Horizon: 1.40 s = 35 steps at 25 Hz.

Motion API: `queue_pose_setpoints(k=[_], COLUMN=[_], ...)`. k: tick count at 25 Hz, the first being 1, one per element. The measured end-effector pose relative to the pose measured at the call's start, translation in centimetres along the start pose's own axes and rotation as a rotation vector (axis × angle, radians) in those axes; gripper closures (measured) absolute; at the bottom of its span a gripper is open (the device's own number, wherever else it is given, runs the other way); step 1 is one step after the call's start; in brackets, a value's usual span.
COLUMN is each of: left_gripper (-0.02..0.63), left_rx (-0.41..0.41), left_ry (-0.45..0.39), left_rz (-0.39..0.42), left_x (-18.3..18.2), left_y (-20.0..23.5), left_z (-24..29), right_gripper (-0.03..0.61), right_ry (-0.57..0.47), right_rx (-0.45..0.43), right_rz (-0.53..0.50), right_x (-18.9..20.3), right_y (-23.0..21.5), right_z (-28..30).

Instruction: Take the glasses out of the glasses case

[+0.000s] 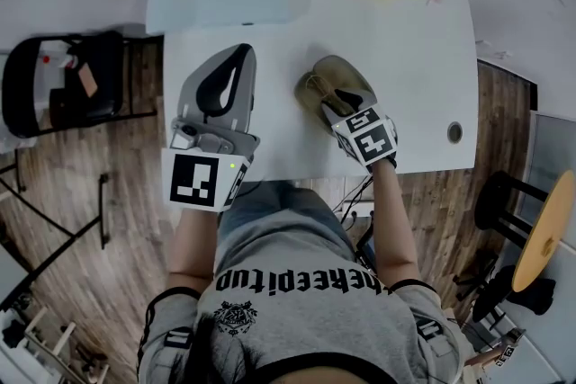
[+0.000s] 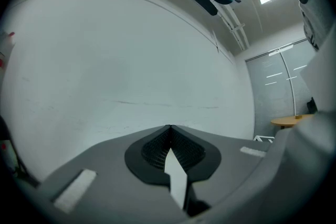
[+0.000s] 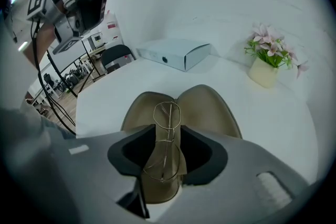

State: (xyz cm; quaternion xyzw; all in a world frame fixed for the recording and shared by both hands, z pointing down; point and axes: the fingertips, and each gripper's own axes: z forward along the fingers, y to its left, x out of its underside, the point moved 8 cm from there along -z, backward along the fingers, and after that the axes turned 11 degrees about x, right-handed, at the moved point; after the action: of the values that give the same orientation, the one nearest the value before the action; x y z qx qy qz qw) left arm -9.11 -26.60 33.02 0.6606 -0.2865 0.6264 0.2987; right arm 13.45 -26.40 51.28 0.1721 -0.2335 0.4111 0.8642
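While the glasses case [image 3: 210, 107] is lying open on the worktop [image 3: 278, 128], both halves spread flat, the task is standing at an early stage.

- Done, as far as is showing: the case is already open and its contents are exposed.
- Item: the glasses [image 3: 166, 136], thin wire-framed, are lying lengthwise along the middle fold of the case, not yet lifted. They are running straight ahead of the right gripper [image 3: 167, 148], the nearer lens between its jaws and the farther lens just beyond them.
- Right gripper: it is pointing steeply down over the near end of the case with its jaws standing wide apart. The pads are keeping clear of the frame on either side and are holding nothing.
- Left gripper [image 2: 170, 128]: it is pointing level, above and off to the side of the right gripper and clear of the case. Its jaws are meeting at the tips with nothing between them, and it is facing only a bare wall.
- Left to do, by judgement: the right gripper is needing to close on the frame, lift it free and carry it clear of the case. The open case may be needing steadying, since nothing is pinning it down.
- Other items: a flat box [image 3: 176, 53] and a flower pot [image 3: 265, 73] are sitting on the worktop well beyond the right gripper, past the far edge of the case.
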Motion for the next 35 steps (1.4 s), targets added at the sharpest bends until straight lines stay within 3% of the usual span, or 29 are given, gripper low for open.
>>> queue_pose_setpoints(k=[9,18,21,23,35], left_gripper=[0.595,0.595,0.595,0.595,0.595], left_rx=[-0.015,-0.013,-0.008,-0.007,0.016], left_ry=[0.01,0.014,0.014,0.012,0.003], left_rz=[-0.01,-0.01,-0.007,-0.004,0.023], left_x=[0.5,0.6,0.5,0.4,-0.4], left_y=[1.0,1.3,1.2,1.1,-0.5], left_z=[0.1,0.4,0.4,0.3,0.2], right_gripper=[0.431,0.483,0.501,0.571,0.574], right_ry=[0.053,0.064,0.028,-0.008,-0.172], right_rx=[-0.01,0.049,0.078,0.097,0.126], right_rz=[-0.05,-0.124,-0.107,-0.077,0.034], right_x=[-0.3,-0.7,-0.6,-0.7,-0.9], right_y=[0.4,0.7,0.7,0.5,0.2], right_z=[1.2,1.3,0.9,0.4,-2.4])
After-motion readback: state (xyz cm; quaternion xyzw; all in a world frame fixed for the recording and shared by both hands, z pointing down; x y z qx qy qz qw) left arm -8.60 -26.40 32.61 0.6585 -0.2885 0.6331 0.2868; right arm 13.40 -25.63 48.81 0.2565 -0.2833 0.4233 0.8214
